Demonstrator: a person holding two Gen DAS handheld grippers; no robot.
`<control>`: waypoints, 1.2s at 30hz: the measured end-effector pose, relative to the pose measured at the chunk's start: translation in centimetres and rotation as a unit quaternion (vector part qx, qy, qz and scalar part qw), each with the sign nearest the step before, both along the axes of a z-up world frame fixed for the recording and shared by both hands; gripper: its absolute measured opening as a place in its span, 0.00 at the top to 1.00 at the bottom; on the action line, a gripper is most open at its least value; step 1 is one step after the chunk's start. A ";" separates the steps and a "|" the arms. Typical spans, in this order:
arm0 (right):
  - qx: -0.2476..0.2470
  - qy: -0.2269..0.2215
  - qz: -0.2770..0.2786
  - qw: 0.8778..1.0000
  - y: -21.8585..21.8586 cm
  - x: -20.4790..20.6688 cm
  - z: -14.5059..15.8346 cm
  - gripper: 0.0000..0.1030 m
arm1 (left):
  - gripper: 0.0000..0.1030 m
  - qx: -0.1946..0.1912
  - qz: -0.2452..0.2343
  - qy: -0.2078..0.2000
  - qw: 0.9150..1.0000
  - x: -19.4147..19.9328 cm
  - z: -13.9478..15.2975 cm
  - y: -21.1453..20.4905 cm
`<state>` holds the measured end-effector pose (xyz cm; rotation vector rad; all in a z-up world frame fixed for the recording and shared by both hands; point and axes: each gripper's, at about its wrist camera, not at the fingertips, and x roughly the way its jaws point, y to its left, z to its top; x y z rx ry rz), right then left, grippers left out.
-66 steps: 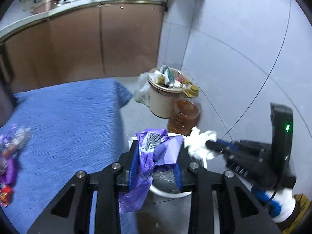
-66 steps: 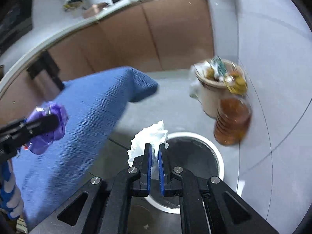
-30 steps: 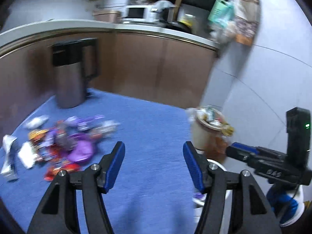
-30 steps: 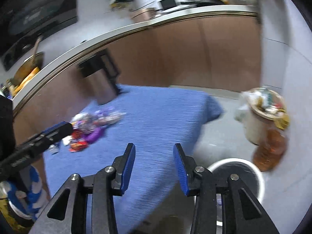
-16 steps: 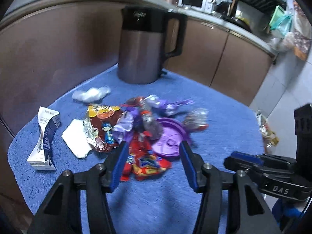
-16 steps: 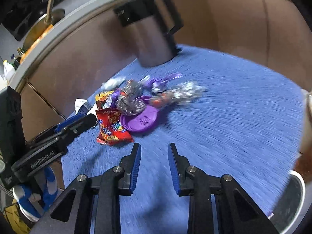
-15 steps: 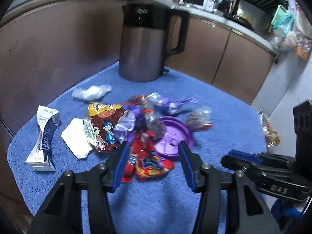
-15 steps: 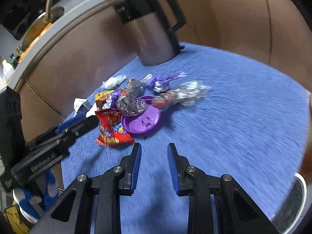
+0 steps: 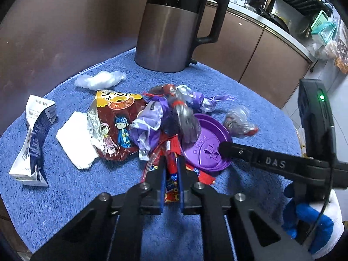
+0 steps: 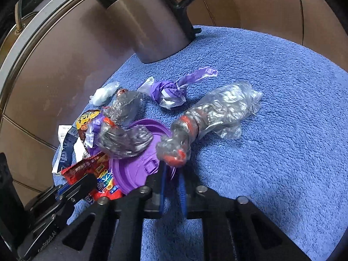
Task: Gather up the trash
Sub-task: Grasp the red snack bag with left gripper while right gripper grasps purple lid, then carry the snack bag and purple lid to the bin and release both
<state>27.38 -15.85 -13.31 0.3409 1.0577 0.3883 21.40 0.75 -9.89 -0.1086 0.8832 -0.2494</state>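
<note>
Both grippers pinch: your left gripper [image 9: 171, 169] nips the red wrapper [image 9: 170, 184], your right gripper [image 10: 173, 174] the lid [image 10: 134, 169] at six o'clock; light, slippery, grip edges.

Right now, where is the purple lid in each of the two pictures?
Left wrist view: the purple lid lies right of centre, just beyond the left gripper, with the right gripper's tip over its near edge.
Right wrist view: the lid sits left of centre, partly under crumpled clear plastic, next to the right gripper.
Shared landmark: the kettle stands behind the pile.
</note>
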 end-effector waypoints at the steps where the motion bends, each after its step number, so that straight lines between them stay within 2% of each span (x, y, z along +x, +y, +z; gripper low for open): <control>1: -0.002 0.000 0.001 1.000 0.0 0.0 0.0 0.92 | 0.93 -0.001 -0.001 -0.002 1.000 -0.2 0.2 0.0; 8: -0.025 -0.016 -0.003 1.000 -1.2 -3.1 1.4 0.95 | 0.94 -0.009 -0.001 -0.018 1.000 -3.0 1.7 1.0; 14: -0.105 -0.062 -0.011 0.993 -1.9 -6.9 4.0 0.95 | 0.94 -0.018 0.003 -0.029 0.999 -5.7 3.0 1.6; 17: -0.157 -0.099 -0.006 0.983 -1.2 -9.0 5.7 0.95 | 0.94 -0.020 0.003 -0.037 0.999 -6.6 3.6 1.6; 19: -0.172 -0.114 -0.006 0.978 -1.2 -10.1 6.5 0.95 | 0.94 -0.022 0.003 -0.044 0.999 -7.6 4.2 1.7; 29: -0.166 -0.152 -0.044 0.973 -4.1 -14.2 10.0 0.95 | 0.94 -0.031 -0.005 -0.078 0.996 -10.8 7.4 1.4; 36: -0.146 -0.175 -0.092 0.969 -9.2 -17.7 11.7 0.95 | 0.94 -0.026 -0.029 -0.099 0.994 -12.7 9.7 -1.8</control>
